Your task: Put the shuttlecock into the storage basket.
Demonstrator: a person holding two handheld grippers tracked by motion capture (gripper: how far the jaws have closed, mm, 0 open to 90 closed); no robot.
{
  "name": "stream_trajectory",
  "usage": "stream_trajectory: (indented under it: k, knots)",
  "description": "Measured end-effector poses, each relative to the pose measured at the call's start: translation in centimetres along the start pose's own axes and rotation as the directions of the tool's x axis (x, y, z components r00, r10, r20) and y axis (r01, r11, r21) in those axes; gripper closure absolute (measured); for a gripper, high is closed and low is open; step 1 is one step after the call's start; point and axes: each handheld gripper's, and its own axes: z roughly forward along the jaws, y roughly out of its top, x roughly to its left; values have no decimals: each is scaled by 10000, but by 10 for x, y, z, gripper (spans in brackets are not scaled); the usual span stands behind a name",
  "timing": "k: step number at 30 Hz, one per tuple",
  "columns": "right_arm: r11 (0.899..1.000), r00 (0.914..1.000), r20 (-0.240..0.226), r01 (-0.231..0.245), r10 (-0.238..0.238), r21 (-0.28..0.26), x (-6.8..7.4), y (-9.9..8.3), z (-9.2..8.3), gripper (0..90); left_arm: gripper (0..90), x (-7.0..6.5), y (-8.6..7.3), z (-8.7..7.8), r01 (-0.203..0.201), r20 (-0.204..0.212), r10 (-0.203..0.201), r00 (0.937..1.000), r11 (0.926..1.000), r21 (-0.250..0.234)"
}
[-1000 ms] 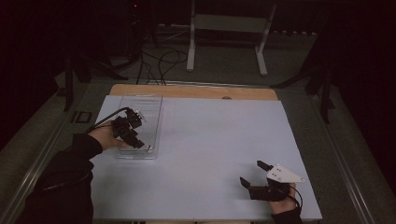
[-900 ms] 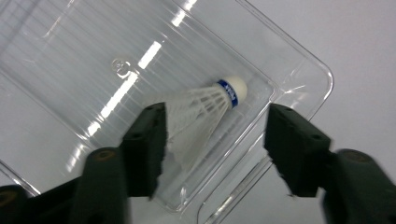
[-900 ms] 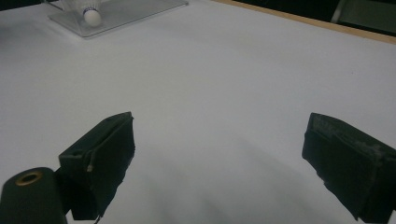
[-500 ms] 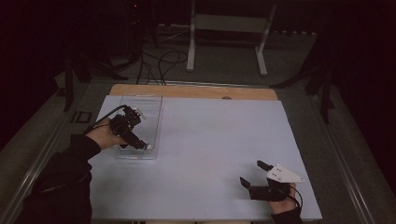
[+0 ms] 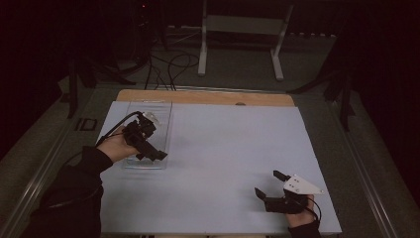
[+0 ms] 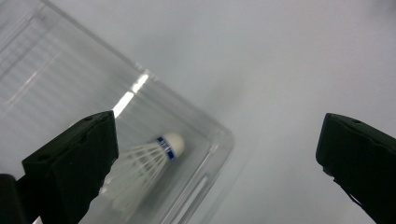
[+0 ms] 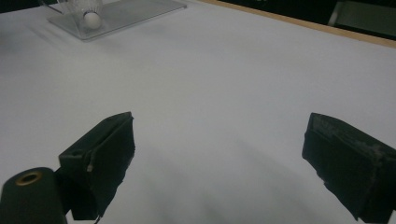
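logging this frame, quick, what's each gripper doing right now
Left gripper: open, holding nothing, over the clear box with the shuttlecock inside.
Right gripper: open, holding nothing, above the white table.

Your shuttlecock [image 6: 154, 156] has white feathers, a blue band and a white tip; its tray [image 6: 70, 74] is clear; your jaws are black; the table [image 5: 233, 148] is pale grey-white.

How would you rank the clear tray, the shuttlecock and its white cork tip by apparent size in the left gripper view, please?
1. Clear tray: largest, running off the frame.
2. Shuttlecock: lying inside the tray near its corner, partly behind the left gripper jaw.
3. Cork tip: smallest, just the shuttlecock's rounded end.
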Motion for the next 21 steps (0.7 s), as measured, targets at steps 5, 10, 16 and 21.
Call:
stream_trajectory:
  k: [5,10,16,21]
  knots:
    - [10000,10000,-16,-4,4,-6,0,0,0,92,0,-6,6,1,-63,5,63,10000,9992,-400]
    - [10000,10000,-12,-13,13,-34,-1,0,0,92,0,-11,10,3,-212,73,217,9997,9977,-639]
    - [10000,10000,4,14,-14,-30,-1,0,0,92,0,-19,17,8,-859,-100,853,9963,9896,-1154]
    - [10000,10000,-5,-7,7,-37,-1,0,-1,92,0,-24,21,13,-977,26,987,9951,9885,-1155]
